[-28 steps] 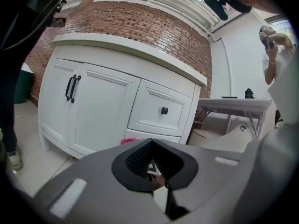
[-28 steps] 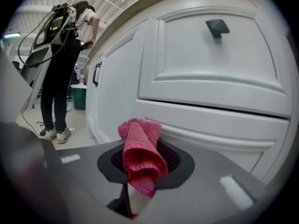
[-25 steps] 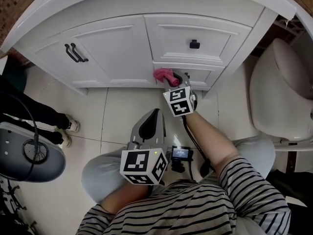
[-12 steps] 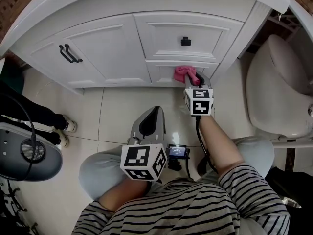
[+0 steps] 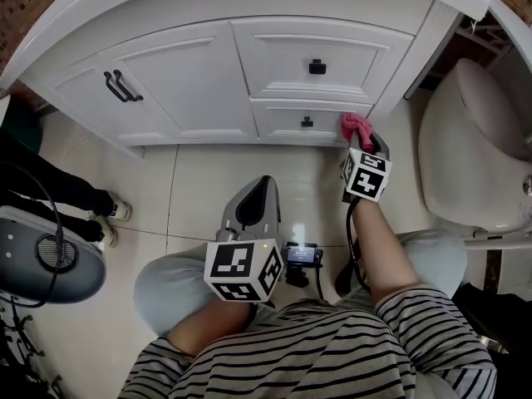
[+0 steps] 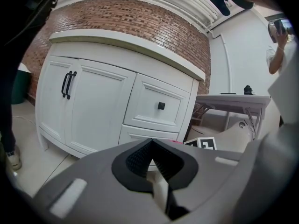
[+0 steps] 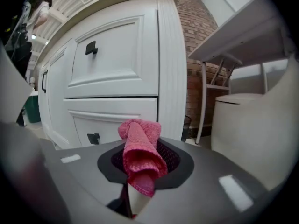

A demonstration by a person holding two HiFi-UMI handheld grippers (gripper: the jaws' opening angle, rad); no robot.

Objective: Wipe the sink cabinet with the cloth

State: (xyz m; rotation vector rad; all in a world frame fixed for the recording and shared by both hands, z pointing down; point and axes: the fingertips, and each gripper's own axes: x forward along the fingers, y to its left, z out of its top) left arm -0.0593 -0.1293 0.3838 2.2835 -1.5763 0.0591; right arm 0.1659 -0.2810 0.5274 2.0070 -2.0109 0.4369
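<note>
Right tool [image 5: 363, 142], centre right in the head view, grips the pink cloth [image 5: 356, 125] at the sink cabinet's [image 5: 191, 81] lower right corner; the cabinet front runs leftward. Left tool [image 5: 253, 206] sits lower, well apart. Left gripper view: jaws together, empty. Right gripper view: cloth [image 7: 139, 148] pinched upright, lower drawer [image 7: 112, 120] behind, left of centre.

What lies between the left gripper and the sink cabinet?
Only bare floor tile, as the head view shows. The left gripper, shut and empty, hangs short of the sink cabinet.
</note>
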